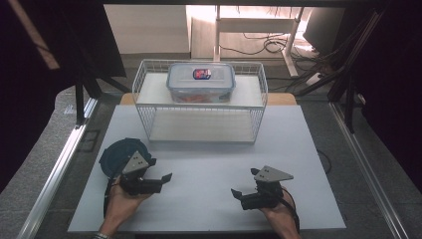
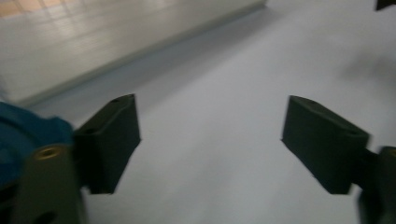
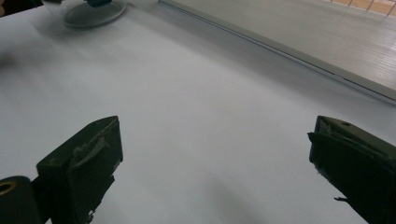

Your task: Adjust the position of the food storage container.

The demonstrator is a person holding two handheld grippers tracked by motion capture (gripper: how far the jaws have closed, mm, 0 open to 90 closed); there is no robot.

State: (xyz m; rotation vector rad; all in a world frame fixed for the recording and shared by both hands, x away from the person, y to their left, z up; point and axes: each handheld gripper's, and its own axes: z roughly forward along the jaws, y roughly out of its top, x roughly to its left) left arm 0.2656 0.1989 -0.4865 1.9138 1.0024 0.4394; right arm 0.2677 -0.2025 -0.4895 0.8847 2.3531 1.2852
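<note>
Two hand-held grippers rest low over a white bench (image 1: 209,169), each gripped from below by a hand entering at the near edge. The left gripper (image 1: 166,178) lies near the near-left corner, its long axis roughly parallel to the near edge and its jaws pointing right, toward the bench centre. In the left gripper view its jaws stand wide apart, released, with bare bench surface between them. The right gripper (image 1: 235,192) lies toward the near-right corner, mirrored, its jaws pointing left toward the other gripper; the two are well apart. In the right gripper view its jaws are likewise spread and grasp nothing.

Nearest the left gripper is a dark blue round bowl (image 1: 122,154), sitting at the left edge just behind that gripper and partly covered by its grey three-cornered plate. Its rim appears circular; its contents cannot be made out.

A white wire basket (image 1: 149,124) stands at the far edge of the bench, long axis parallel to that edge. A clear plastic lidded container (image 1: 200,82) sits on its upper level, holding something orange. The lid bears a red-and-blue label (image 1: 202,73); its writing is too small to read.
</note>
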